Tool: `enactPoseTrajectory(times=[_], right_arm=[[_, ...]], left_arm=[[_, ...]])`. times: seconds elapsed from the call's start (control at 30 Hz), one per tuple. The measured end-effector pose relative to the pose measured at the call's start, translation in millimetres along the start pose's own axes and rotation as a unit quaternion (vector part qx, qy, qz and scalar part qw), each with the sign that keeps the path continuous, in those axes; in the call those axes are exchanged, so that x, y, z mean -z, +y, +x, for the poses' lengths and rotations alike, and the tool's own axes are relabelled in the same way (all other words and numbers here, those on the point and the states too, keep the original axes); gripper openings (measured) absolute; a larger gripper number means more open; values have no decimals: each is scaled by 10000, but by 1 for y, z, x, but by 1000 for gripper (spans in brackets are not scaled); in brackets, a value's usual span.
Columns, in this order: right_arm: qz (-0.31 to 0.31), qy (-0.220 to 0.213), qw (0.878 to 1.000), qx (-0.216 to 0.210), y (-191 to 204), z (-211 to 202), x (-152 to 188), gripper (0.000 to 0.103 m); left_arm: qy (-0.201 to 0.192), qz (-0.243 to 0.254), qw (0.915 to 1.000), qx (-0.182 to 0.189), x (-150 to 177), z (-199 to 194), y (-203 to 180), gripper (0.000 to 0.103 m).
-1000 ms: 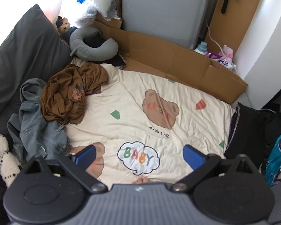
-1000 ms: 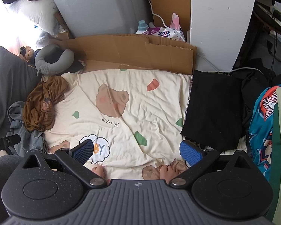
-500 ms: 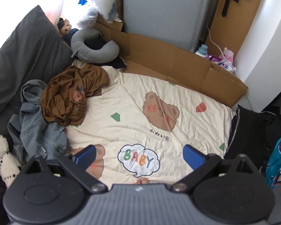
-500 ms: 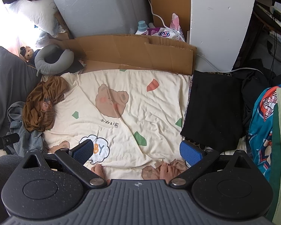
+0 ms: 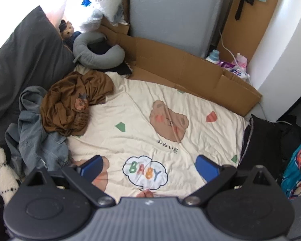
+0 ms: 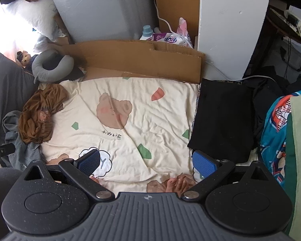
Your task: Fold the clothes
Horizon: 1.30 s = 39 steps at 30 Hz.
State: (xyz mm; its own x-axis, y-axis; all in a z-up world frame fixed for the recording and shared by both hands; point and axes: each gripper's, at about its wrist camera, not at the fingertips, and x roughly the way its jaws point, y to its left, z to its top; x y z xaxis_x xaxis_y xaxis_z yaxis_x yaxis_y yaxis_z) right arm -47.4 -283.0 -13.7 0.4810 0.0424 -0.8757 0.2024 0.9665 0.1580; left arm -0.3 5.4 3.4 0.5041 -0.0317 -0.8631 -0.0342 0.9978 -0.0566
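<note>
The left claw [image 5: 148,166] has edged slightly nearer the crumpled brown shirt [image 5: 74,104]; both it and the right claw [image 6: 148,161] gape wide, empty, above the wrinkled cream quilt [image 6: 130,100].

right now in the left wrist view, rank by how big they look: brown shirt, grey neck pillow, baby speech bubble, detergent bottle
1. brown shirt
2. grey neck pillow; the baby speech bubble looks similar, and it lies nearer the camera, so I won't rank these two
3. detergent bottle, clearly smallest

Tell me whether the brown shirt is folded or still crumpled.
Crumpled. The brown shirt lies bunched in loose wrinkles on the denim garment, at the blanket's left edge.
</note>
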Motion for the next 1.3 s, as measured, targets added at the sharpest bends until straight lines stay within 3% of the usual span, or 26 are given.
enactPoseTrajectory(times=[0.23, 0.77, 1.3], right_arm=[[-135, -79, 9998, 153, 6, -4, 0, 102], [-339, -145, 9993, -76, 32, -4, -15, 102], [-413, -304, 9985, -204, 48, 11, -28, 102]], left_arm=[[-129, -136, 9998, -35, -3, -6, 7, 101], [-290, -272, 9991, -121, -19, -18, 27, 101], [-342, -307, 9988, -144, -34, -4, 59, 101]])
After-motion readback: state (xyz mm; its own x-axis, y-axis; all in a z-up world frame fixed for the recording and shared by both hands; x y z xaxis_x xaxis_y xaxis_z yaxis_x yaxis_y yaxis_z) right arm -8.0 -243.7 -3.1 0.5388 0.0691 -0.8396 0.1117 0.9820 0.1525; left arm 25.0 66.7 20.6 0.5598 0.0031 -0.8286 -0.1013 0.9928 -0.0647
